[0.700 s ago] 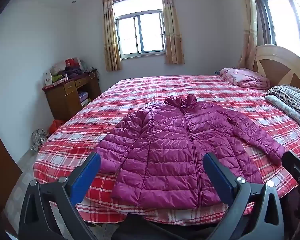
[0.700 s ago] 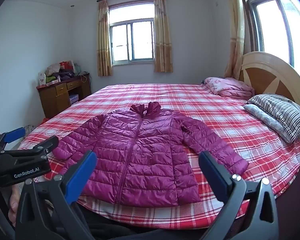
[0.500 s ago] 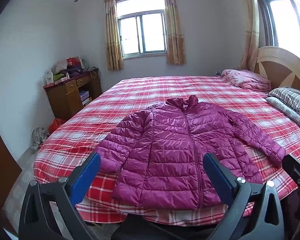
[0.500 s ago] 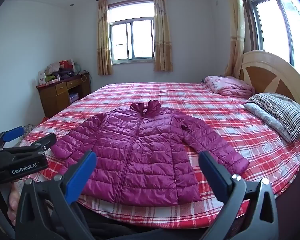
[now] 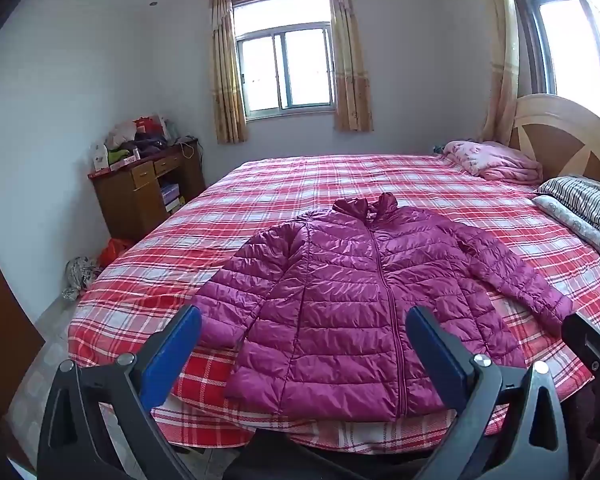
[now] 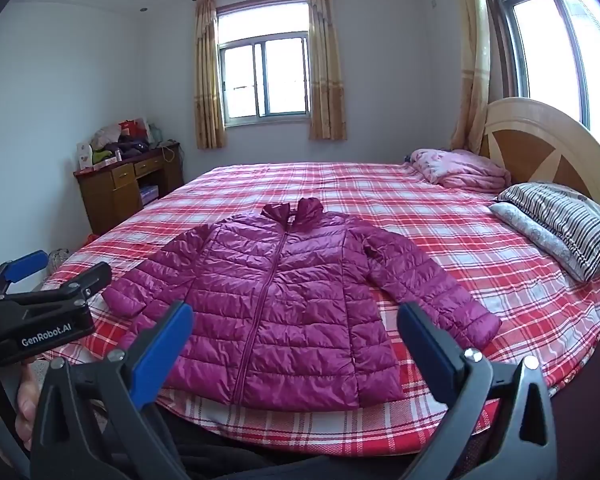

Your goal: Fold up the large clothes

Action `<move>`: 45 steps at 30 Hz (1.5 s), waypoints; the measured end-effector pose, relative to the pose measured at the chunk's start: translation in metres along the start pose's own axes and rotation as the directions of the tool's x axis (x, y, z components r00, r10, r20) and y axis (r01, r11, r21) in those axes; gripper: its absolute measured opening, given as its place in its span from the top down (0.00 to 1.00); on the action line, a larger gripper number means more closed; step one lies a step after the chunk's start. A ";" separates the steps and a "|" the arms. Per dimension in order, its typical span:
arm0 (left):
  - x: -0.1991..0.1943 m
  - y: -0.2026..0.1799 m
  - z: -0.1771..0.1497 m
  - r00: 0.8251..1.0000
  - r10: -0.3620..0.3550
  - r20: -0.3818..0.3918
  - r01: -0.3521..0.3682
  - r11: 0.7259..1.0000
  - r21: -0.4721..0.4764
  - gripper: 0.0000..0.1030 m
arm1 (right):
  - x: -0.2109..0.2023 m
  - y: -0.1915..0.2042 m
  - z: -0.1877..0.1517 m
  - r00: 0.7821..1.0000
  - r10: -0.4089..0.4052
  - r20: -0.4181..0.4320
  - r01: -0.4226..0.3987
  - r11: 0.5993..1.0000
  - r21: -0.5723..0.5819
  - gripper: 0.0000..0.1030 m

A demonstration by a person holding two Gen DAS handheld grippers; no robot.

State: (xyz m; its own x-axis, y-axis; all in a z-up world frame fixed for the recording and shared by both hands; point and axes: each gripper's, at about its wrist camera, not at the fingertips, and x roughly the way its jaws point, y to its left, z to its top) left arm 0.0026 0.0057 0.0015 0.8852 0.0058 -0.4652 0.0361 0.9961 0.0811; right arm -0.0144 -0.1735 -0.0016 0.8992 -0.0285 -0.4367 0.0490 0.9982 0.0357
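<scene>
A home bedroom: a large bed (image 6: 380, 208) under red plaid, pillows (image 6: 560, 216), curtained window (image 6: 266, 76), cluttered wooden desk (image 6: 128, 184).

Left wrist view creeps right and slightly down: quilted magenta puffer jacket (image 5: 364, 304) sits a touch left in frame. Right wrist view: black left gripper (image 6: 44, 276) drops lower at the left edge; the jacket rides marginally higher.

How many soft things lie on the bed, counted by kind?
jacket: 1
pillows: 2
pink blanket: 1
Total: 4
</scene>
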 end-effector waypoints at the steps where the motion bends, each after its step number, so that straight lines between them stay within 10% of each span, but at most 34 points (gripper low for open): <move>1: 0.000 0.000 0.000 1.000 0.000 0.000 0.000 1.000 -0.001 0.01 | 0.000 0.000 0.000 1.000 -0.001 0.001 0.001 1.000 0.001 0.00; 45: 0.000 0.001 0.002 1.000 0.007 0.008 -0.007 1.000 -0.008 0.01 | 0.006 0.002 -0.008 1.000 0.006 -0.025 -0.006 1.000 0.012 0.00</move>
State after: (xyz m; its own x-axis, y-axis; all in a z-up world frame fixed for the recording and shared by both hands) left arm 0.0038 0.0070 0.0037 0.8891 0.0121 -0.4576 0.0260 0.9967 0.0770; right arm -0.0125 -0.1710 -0.0109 0.8882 -0.0212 -0.4590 0.0491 0.9976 0.0489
